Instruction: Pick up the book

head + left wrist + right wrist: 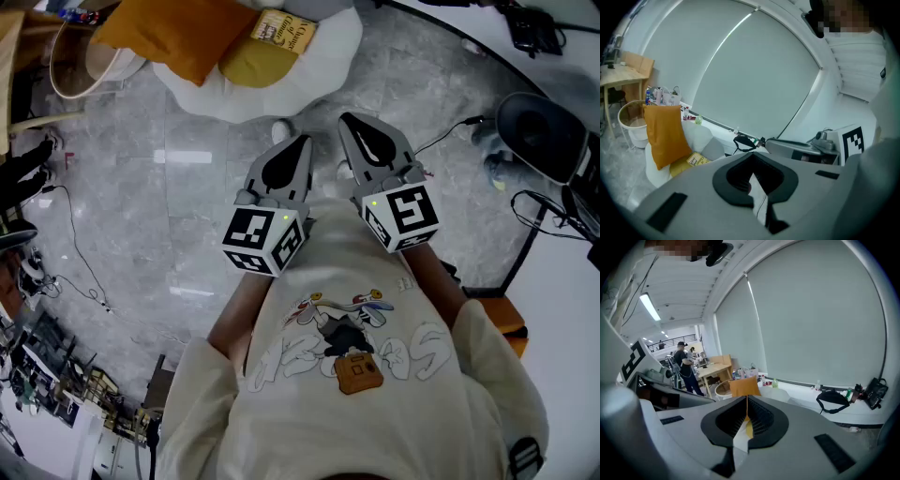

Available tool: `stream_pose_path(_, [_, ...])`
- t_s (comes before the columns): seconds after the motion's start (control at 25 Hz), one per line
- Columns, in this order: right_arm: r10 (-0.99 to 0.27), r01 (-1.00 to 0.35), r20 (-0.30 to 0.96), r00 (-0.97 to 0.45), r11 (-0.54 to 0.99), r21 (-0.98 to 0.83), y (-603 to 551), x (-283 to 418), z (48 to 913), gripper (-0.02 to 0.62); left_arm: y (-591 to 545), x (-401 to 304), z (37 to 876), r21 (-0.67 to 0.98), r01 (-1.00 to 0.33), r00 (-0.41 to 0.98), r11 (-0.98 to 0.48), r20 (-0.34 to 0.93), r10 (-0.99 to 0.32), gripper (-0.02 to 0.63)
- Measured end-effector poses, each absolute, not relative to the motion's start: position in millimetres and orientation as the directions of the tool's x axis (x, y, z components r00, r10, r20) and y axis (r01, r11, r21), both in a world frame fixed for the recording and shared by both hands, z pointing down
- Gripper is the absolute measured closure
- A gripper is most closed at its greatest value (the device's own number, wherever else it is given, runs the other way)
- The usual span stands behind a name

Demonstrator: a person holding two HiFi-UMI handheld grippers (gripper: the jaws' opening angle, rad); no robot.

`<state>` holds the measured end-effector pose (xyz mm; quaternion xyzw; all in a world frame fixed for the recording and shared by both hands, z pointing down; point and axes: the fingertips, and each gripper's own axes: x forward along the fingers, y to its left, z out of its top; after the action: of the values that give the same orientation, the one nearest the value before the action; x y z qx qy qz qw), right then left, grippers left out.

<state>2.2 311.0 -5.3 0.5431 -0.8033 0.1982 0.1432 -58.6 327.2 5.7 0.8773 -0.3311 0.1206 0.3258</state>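
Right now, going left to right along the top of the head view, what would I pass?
White bucket → orange cushion → book → black gear at the far right.

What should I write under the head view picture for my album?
Left gripper and right gripper, both shut and empty, point toward the book on the cushions.

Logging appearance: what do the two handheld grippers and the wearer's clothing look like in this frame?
The left gripper and the right gripper both have pale grey pointed shells with black recessed insets. Each carries a white cube with black square markers and a small green light. The person wears a cream long-sleeved sweatshirt with a cartoon print on the chest.
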Motion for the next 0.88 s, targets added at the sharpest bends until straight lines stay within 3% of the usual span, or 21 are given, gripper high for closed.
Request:
stream_pose_path(0.44, [-0.79,-0.899,0.437,-0.43,0.328,-0.292,469,41,-9,0.565,467,-32,-3,0.447,-0.757,0.653,-0.476,0.501,-0.568,0.603])
stream_pose_path(0.88, [-0.838,-0.926,0.41,-0.361,0.269,-0.266,486,106,-12,0.565,489,10,-6,0.449,-0.742,0.67,-0.498,0.472,-0.573,0.603])
